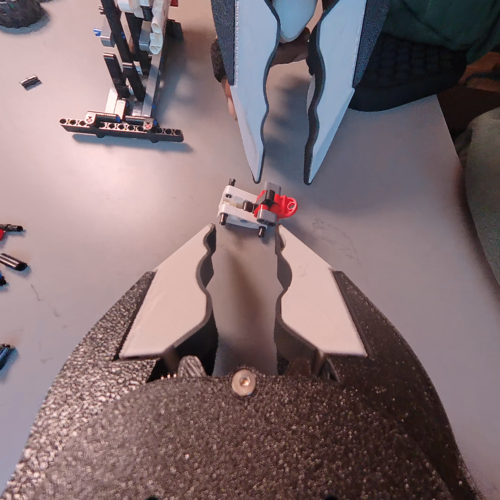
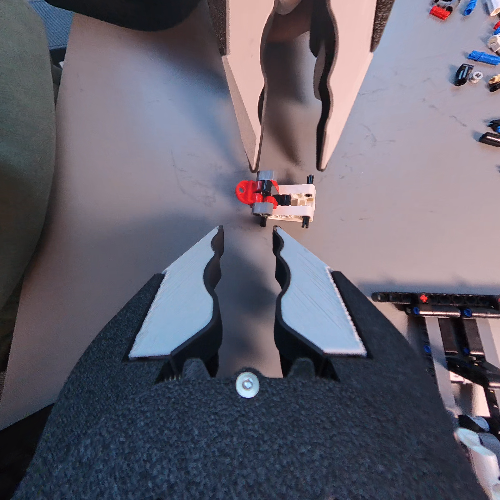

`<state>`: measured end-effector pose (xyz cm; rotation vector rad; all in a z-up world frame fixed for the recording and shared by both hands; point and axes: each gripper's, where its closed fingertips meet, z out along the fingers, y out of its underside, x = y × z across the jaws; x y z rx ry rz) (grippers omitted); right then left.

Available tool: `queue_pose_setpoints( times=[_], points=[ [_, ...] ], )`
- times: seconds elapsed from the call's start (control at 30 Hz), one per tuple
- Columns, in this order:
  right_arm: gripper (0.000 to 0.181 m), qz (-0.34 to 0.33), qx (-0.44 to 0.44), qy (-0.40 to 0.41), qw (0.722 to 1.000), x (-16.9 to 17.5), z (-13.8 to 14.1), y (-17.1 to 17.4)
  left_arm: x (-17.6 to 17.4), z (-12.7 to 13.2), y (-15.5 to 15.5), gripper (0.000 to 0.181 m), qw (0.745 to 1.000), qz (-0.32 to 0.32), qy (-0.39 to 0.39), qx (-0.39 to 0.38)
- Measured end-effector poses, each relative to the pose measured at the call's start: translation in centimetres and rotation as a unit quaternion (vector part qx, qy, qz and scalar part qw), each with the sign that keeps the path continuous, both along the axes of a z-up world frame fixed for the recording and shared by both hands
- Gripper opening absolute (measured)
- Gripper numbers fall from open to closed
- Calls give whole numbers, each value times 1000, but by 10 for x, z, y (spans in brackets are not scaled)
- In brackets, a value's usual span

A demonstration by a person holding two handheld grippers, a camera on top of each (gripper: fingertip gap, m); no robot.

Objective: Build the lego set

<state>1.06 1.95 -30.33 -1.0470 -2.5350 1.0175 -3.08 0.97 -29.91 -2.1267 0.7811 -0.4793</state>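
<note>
Both jaws gape around untouched lego subassembly [image 1: 253, 207].

The table [image 1: 108, 189] looks smooth and matt, a bit scuffed. Small lego piece [image 1: 254, 207] is glossy plastic. Left gripper [image 1: 244, 230] body's rough, grainy plastic.

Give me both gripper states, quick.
Left gripper: open, holding nothing.
Right gripper: open, holding nothing; the small lego assembly lies on the table between them.
</note>
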Motion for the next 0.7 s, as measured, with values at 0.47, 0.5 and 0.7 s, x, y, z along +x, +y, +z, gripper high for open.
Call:
queue_pose_setpoints(
  times=[0.47,0.5,0.7],
  points=[
    [33,-77,32,10,996,3,3,44,40,-1,-55,30,989,-125,-30,-77],
    [34,-72,30,8,997,6,3,43,38,0,-55,30,989,-121,-32,-75],
    [34,-53,24,-1,998,8,-1,31,13,4,-23,38,999,-13,-31,-31]
  ],
)
